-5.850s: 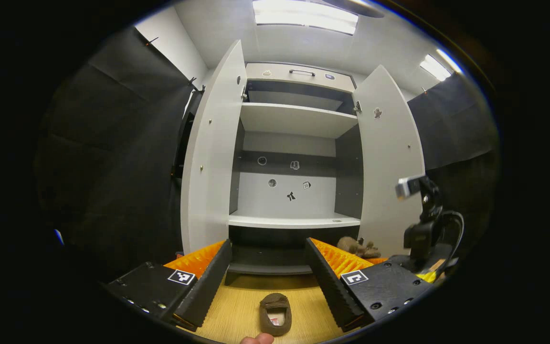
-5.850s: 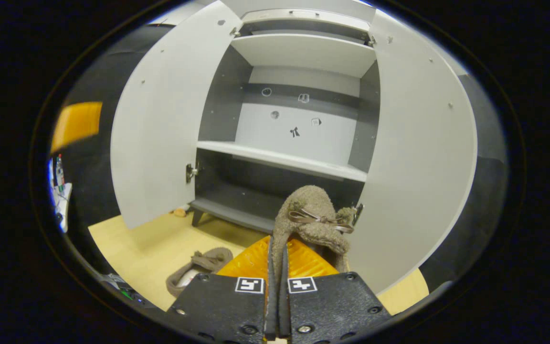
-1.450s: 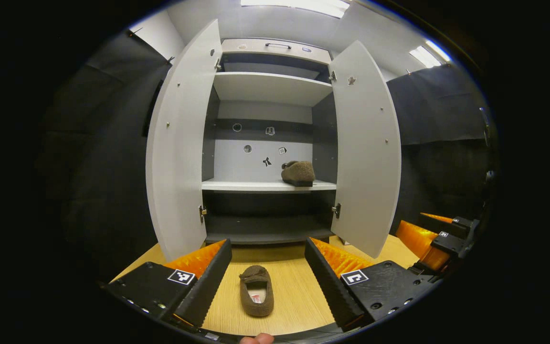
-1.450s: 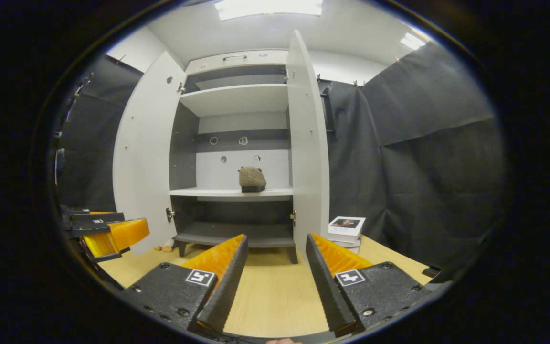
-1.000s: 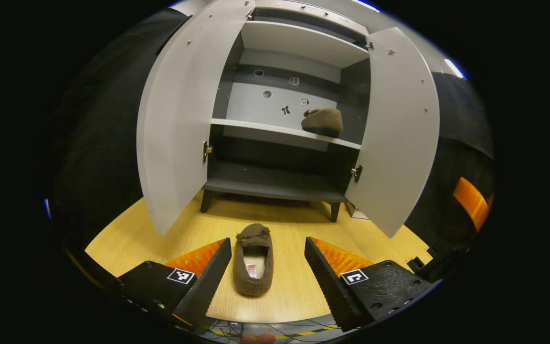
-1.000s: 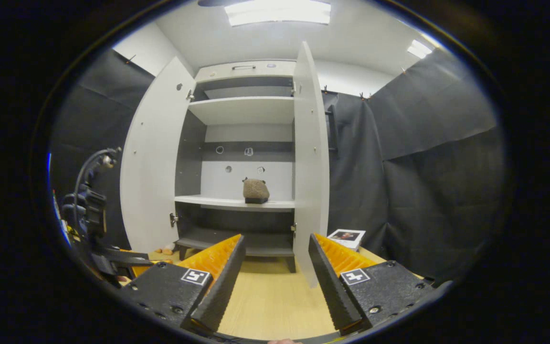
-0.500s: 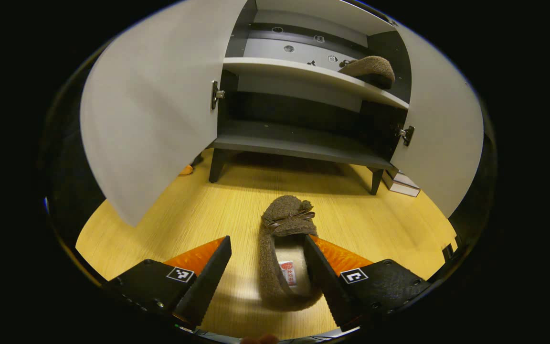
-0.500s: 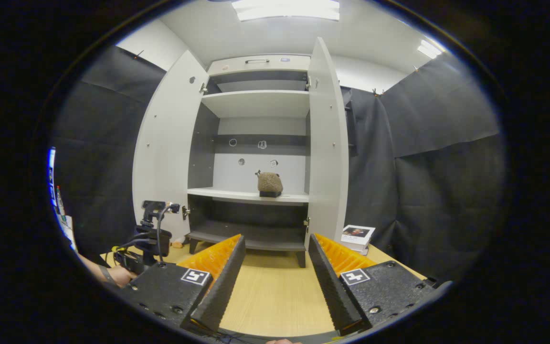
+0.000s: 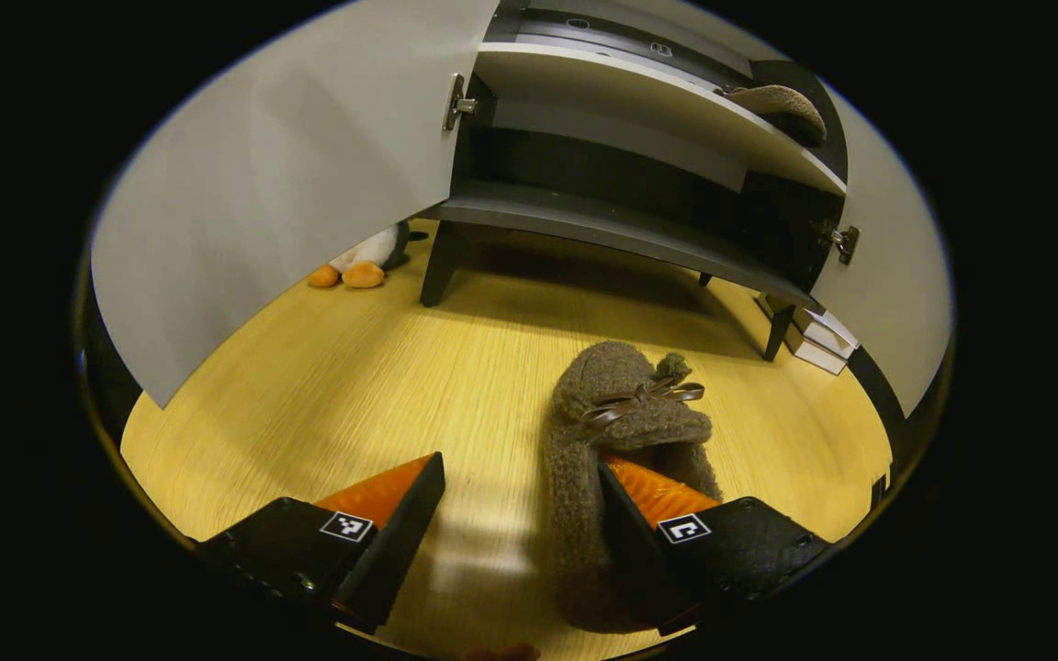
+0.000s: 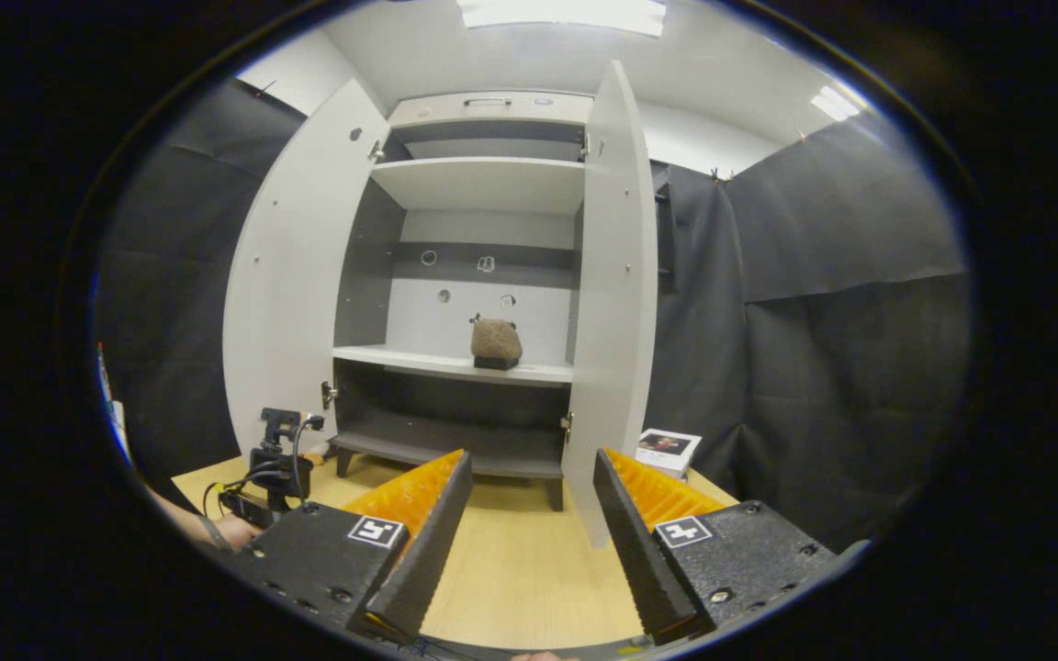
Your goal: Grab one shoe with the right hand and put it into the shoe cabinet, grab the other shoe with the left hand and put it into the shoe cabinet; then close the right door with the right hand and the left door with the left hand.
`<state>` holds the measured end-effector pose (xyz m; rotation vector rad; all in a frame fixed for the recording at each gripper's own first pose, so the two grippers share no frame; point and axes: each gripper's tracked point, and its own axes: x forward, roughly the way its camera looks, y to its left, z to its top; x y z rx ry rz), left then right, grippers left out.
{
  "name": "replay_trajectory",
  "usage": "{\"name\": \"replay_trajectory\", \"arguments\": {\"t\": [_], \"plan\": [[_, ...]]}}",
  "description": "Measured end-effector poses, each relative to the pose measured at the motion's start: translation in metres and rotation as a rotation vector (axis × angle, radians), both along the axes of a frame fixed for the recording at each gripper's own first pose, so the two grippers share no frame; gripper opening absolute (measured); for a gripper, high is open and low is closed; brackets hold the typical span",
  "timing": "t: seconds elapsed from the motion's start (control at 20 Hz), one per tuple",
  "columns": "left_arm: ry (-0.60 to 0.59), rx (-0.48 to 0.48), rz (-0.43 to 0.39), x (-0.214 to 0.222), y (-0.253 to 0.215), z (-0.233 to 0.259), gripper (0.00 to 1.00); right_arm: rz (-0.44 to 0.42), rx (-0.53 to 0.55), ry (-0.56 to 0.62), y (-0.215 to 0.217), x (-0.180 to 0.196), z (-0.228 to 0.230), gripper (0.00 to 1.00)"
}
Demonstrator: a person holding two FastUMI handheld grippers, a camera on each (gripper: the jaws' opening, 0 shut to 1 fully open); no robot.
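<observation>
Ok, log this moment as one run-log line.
left gripper: open, one finger inside floor shoe | right gripper: open, empty | other shoe: on shelf | doors: open

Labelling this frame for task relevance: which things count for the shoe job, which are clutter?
Job:
- shoe on the floor, between the open left gripper fingers
- shoe on the shelf
- shoe cabinet, both doors open
- right gripper, open

Clutter:
- plush toy
- books

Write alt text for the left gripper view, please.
The left gripper, open, straddles one side of a brown slipper on the wood floor. Behind stands the open shoe cabinet, a second slipper on its shelf.
</observation>
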<state>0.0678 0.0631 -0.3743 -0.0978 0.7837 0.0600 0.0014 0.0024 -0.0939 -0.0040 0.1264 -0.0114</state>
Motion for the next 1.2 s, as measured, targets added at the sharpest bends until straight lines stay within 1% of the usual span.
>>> {"name": "replay_trajectory", "arguments": {"t": [0.2,0.25,0.3,0.35,0.4,0.45,0.5,0.55,0.6,0.65,0.7,0.8,0.9,1.0,1.15,1.2], "plan": [[-0.023,0.018,-0.004,0.013,-0.001,-0.008,0.94,-0.006,-0.001,0.021,-0.001,0.005,-0.005,0.85],[-0.025,0.003,0.001,0.014,-0.002,-0.010,0.92,-0.007,-0.004,0.021,-0.001,0.005,-0.004,0.85],[-0.028,-0.010,0.006,0.016,-0.004,-0.011,0.86,-0.008,-0.007,0.019,-0.002,0.006,-0.003,0.85],[-0.036,-0.021,0.008,0.017,-0.007,-0.011,0.82,-0.010,-0.011,0.019,-0.002,0.006,-0.003,0.85],[-0.040,-0.031,0.005,0.018,-0.011,-0.012,0.72,-0.011,-0.014,0.023,-0.003,0.007,-0.004,0.85],[-0.044,-0.036,0.001,0.019,-0.016,-0.012,0.67,-0.012,-0.016,0.026,-0.003,0.006,-0.005,0.85],[-0.053,-0.034,-0.005,0.020,-0.020,-0.012,0.53,-0.012,-0.016,0.032,-0.003,0.005,-0.006,0.85],[-0.063,-0.028,-0.007,0.021,-0.023,-0.010,0.46,-0.010,-0.016,0.037,-0.003,0.005,-0.007,0.85],[-0.071,-0.009,0.007,0.022,-0.023,-0.010,0.30,-0.010,-0.019,0.043,-0.004,0.005,-0.007,0.85],[-0.076,0.014,0.025,0.022,-0.020,-0.010,0.10,-0.011,-0.024,0.046,-0.004,0.005,-0.007,0.85],[-0.085,0.016,0.041,0.022,-0.020,-0.009,0.13,-0.010,-0.029,0.045,-0.005,0.004,-0.006,0.85],[-0.097,0.030,0.032,0.022,-0.020,-0.008,0.06,-0.004,-0.048,0.040,-0.004,0.003,-0.004,0.85],[-0.086,0.003,0.014,0.019,-0.027,-0.001,0.02,0.018,-0.058,0.028,0.002,0.005,0.000,0.85],[-0.142,0.041,0.026,0.012,-0.027,0.036,0.02,0.048,-0.057,0.023,0.010,0.005,0.002,0.86],[-0.293,0.012,0.022,0.013,-0.045,0.127,0.02,0.072,-0.049,0.018,0.017,0.005,0.002,0.86],[-0.351,0.000,0.017,0.018,-0.051,0.159,0.02,0.079,-0.050,0.015,0.019,0.005,0.002,0.92]]}}
